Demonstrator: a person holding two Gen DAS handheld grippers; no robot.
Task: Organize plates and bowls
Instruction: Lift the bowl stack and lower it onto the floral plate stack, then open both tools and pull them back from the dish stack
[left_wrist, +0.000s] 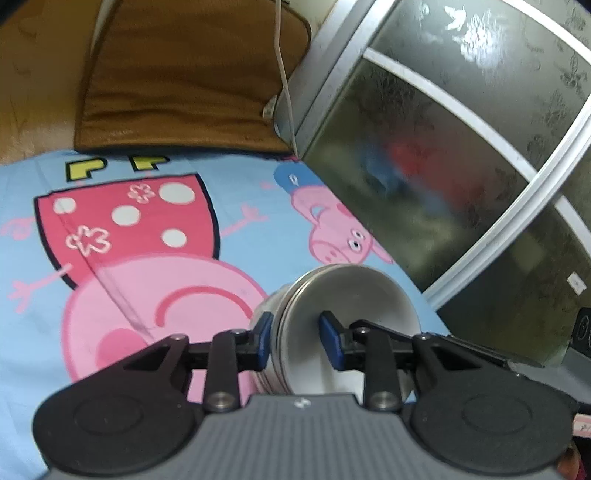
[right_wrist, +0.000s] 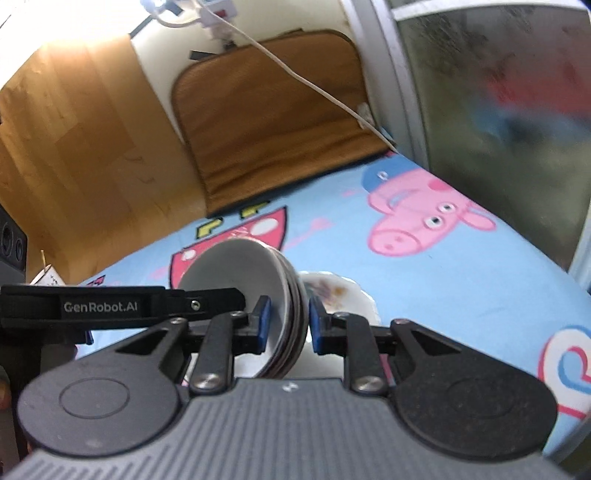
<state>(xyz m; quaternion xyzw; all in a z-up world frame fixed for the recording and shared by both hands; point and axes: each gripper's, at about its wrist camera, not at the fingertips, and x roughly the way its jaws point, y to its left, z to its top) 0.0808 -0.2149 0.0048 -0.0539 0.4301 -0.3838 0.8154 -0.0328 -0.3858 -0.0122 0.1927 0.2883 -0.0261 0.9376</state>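
Observation:
A stack of white bowls (left_wrist: 354, 295) is held between both grippers above the blue cartoon cloth. My left gripper (left_wrist: 295, 341) is shut on one side of the stack's rims, with one blue pad inside the top bowl and one outside. My right gripper (right_wrist: 286, 323) is shut on the opposite side of the same stack (right_wrist: 236, 273), one pad inside and one outside. The left gripper's black finger shows in the right wrist view (right_wrist: 207, 301). A white plate with a floral print (right_wrist: 340, 295) lies on the cloth just behind the stack.
The blue Peppa Pig cloth (left_wrist: 240, 184) covers the surface. A brown cushion (left_wrist: 184, 74) with a white cable (left_wrist: 284, 81) lies at the back. A frosted glass door with a metal frame (left_wrist: 461, 147) stands on the right. A wooden panel (right_wrist: 74, 147) is on the left.

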